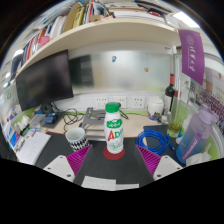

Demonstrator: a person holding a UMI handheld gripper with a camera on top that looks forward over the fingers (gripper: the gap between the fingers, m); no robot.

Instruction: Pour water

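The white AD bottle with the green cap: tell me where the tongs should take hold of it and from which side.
Grip the white plastic bottle with the green cap around its straight middle body, below the neck. It stands upright on the desk, between the open tongs with a gap at each side. Come straight ahead, level, so the purple pads close on its opposite sides; a mid-height hold probably suits tilting to pour.

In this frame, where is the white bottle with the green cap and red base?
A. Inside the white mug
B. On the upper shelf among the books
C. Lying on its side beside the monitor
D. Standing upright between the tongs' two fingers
D: the white bottle with the green cap and red base stands upright on the desk, between the tongs' fingers with gaps at both sides.
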